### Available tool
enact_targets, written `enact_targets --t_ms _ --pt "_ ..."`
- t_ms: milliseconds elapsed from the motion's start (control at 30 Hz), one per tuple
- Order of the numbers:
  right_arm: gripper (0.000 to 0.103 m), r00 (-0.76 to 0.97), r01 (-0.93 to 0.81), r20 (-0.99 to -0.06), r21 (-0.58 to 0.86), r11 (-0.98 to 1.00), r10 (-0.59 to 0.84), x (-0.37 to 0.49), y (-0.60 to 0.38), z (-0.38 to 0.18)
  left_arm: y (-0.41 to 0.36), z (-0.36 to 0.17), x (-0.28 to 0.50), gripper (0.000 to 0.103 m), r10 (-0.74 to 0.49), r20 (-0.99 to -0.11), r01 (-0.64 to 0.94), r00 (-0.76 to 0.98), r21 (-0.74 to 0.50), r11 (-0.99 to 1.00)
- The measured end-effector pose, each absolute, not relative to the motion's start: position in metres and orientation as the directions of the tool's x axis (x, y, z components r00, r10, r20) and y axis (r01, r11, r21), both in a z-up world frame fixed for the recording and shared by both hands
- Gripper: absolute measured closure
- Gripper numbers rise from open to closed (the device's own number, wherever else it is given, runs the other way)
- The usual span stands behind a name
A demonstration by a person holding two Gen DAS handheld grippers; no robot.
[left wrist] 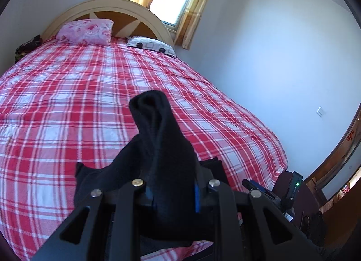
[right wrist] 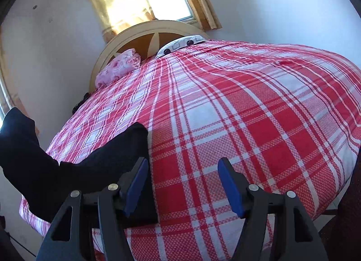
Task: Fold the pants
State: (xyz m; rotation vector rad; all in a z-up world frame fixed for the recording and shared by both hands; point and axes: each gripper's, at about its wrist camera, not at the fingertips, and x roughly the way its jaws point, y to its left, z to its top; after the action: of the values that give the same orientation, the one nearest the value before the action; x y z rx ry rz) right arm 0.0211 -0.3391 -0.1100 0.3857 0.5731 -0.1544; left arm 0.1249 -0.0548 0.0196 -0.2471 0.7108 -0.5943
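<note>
The black pants (left wrist: 162, 148) are bunched and pinched in my left gripper (left wrist: 173, 193), which is shut on the fabric and holds it lifted above the red plaid bed (left wrist: 67, 94). A fold of the cloth stands up between the blue pads. In the right wrist view the pants (right wrist: 90, 166) drape from the upper left down onto the bed's near left part. My right gripper (right wrist: 182, 184) is open and empty, low over the plaid sheet (right wrist: 225, 114), with its left finger (right wrist: 135, 184) right beside the edge of the pants.
A pink pillow (left wrist: 88, 31) and a white patterned pillow (left wrist: 151, 45) lie at the cream headboard (left wrist: 140, 10). A window with curtains is behind it. A white wall runs along the bed's right side. A dark device with a green light (left wrist: 293, 184) sits off the bed's near right corner.
</note>
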Motion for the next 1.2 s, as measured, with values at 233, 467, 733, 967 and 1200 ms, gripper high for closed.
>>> enact_targets --t_ms 233,467,733,967,1200 --pt "0.037 0.835 0.318 -0.546 0.367 0.874 -0.074 0.014 -0.359 -0.109 -0.106 0.002 0.136 0.08 -0.614 -0.582 0.471 0.533 -0.399 0.787" --pt "0.037 0.836 0.33 -0.544 0.384 0.862 -0.077 0.013 -0.365 -0.108 -0.154 -0.037 0.143 0.08 -0.574 -0.674 0.507 0.465 -0.329 0.797" --pt "0.037 0.825 0.329 -0.561 0.384 0.863 -0.065 0.017 -0.364 -0.111 -0.189 -0.043 0.116 0.047 -0.598 -0.689 0.61 0.41 -0.28 0.741" --pt "0.037 0.845 0.321 -0.528 0.377 0.869 -0.084 0.013 -0.364 -0.106 -0.143 -0.023 0.069 0.022 -0.591 -0.586 0.627 0.554 -0.173 0.76" --pt "0.037 0.918 0.126 -0.397 0.277 0.953 -0.006 0.002 -0.318 -0.08 -0.058 -0.062 0.07 0.014 -0.35 -0.616 0.391 0.705 -0.074 0.918"
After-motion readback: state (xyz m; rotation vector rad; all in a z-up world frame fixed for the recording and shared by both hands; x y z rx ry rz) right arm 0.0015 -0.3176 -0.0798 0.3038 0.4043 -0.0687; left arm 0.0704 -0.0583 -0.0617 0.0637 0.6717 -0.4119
